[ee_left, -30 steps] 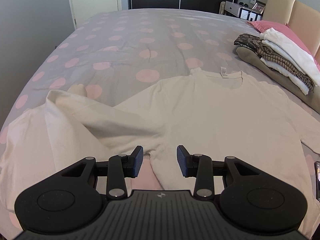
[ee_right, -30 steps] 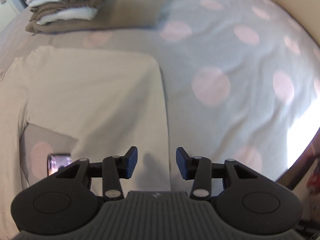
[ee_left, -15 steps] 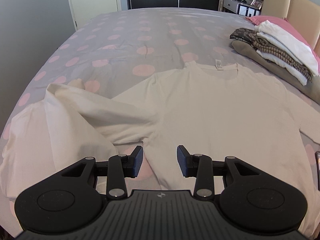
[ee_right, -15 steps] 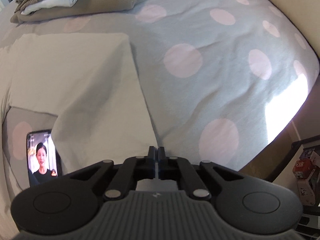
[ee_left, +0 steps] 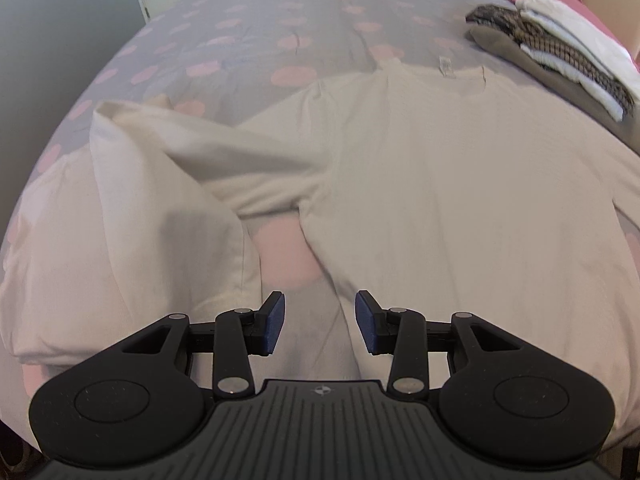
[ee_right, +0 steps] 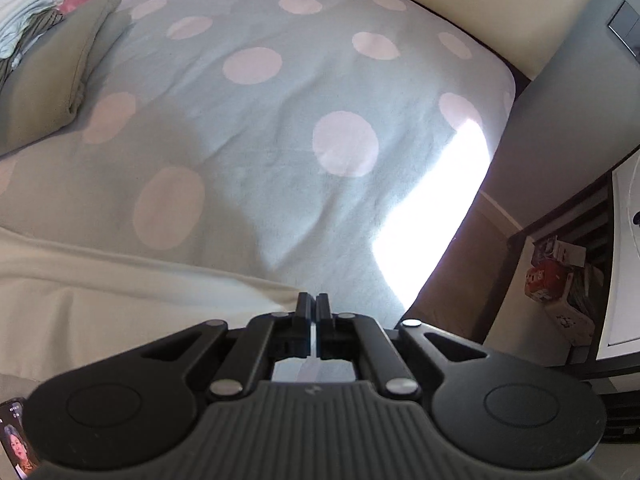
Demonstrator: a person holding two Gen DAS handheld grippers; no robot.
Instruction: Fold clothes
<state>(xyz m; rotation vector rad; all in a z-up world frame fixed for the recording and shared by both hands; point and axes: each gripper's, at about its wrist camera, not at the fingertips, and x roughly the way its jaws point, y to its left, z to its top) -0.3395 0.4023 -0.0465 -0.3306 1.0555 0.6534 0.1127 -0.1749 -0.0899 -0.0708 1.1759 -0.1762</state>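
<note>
Left wrist view: a cream long-sleeved top (ee_left: 460,184) lies spread flat across a grey bedspread (ee_left: 248,20) dotted with pink circles. Its neckline and label sit near the upper centre of the frame, the body fills the middle and right, and one sleeve runs off to the left in a loose, rumpled fold. The left gripper (ee_left: 320,322) is at the bottom centre, its blue-padded jaws apart and opening, hovering over the garment's lower side edge with nothing pinched between them. At the upper right, a stack of folded clothes (ee_left: 560,40) rests on the bed.

Right wrist view: the right gripper (ee_right: 313,308) is at the bottom centre, jaws clenched together. The top's other sleeve ends right at its tip, but whether cloth is caught there cannot be told. A phone (ee_right: 16,440) with a lit screen shows at the lower left corner.

Judging by this, several garments are already folded, while this top is only laid out; its sleeves and body folds are still to do.
</note>
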